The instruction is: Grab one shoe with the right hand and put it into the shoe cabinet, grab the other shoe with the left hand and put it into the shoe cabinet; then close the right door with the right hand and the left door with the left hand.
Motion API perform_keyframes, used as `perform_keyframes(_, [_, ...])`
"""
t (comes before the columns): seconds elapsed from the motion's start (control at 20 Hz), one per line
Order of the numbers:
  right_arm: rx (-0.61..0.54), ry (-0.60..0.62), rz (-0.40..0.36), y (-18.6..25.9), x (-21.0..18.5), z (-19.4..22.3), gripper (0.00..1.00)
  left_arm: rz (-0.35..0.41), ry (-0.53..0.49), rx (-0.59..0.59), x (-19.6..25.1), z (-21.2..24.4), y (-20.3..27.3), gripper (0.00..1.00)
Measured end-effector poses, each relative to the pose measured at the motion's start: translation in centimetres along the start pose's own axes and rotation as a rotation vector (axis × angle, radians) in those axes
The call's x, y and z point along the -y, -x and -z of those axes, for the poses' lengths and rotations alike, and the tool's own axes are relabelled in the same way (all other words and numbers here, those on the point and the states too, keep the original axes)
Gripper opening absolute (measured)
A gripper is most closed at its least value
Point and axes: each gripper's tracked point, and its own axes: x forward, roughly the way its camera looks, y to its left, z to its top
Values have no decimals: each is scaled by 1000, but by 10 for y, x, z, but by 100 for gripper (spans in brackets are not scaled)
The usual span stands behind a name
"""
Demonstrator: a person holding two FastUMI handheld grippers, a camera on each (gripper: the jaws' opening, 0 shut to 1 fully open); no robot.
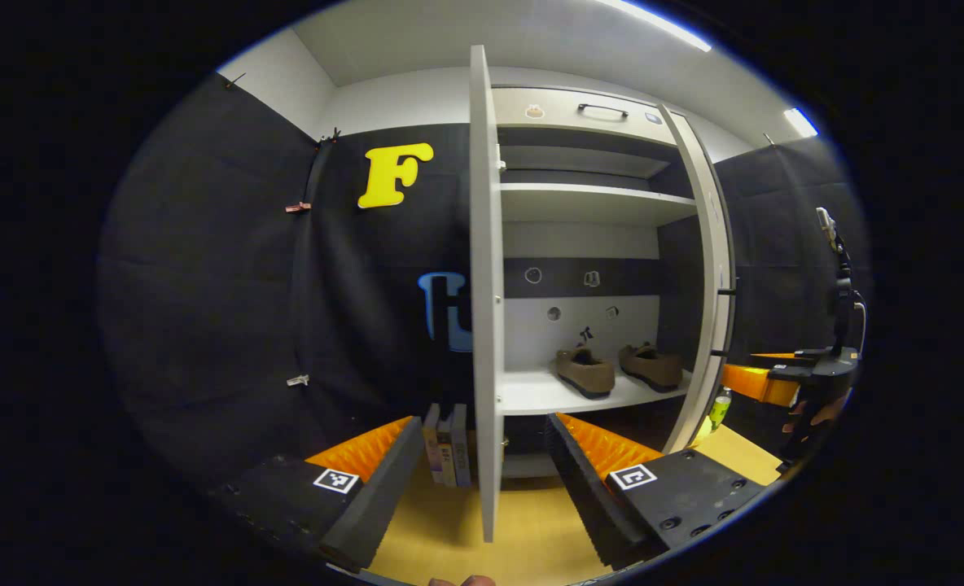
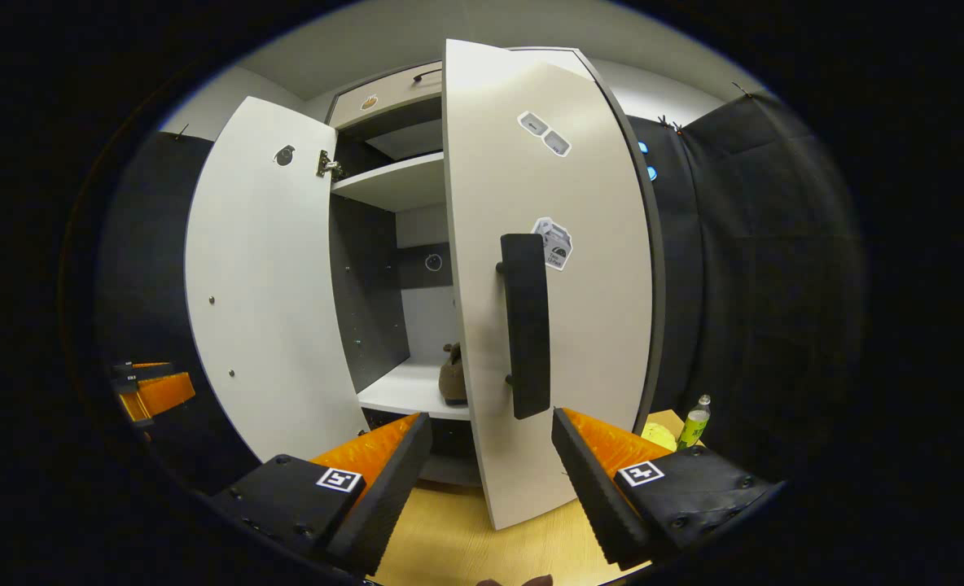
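With both shoes [image 1: 616, 370] resting on the cabinet shelf [image 1: 531, 395], I hold my right gripper [image 2: 490, 472] spread before the right door [image 2: 588, 325], its black handle [image 2: 525, 325] at twelve o'clock. That stiff, light panel should swing easily; I'd push beside the handle. My left gripper [image 1: 482, 480] straddles the left door's edge [image 1: 486, 325], spread too.

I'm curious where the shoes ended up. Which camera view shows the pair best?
The left gripper view: both brown shoes sit side by side on the cabinet shelf, seen whole between the open doors. The right gripper view shows part of one shoe; the right door hides the rest.
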Motion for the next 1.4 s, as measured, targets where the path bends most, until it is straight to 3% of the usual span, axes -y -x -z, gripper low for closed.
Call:
perform_keyframes(0.25, [-10, 6, 8, 2, -7, 6, 98, -92, -12, 21, -54, -8, -31, 96])
perform_keyframes(0.4, [-9, 10, 28, 4, -2, 6, 98, -112, -29, 23, -70, -8, -54, 98])
perform_keyframes(0.65, [5, 39, 51, 6, 6, 0, 98, -128, -43, 8, -78, -3, -79, 93])
perform_keyframes(0.95, [10, 59, 30, 4, 3, -3, 98, -75, 4, -3, -55, 0, -74, 92])
perform_keyframes(1.4, [17, 31, 33, 9, 26, -10, 98, -3, -5, 1, 25, -2, -69, 92])
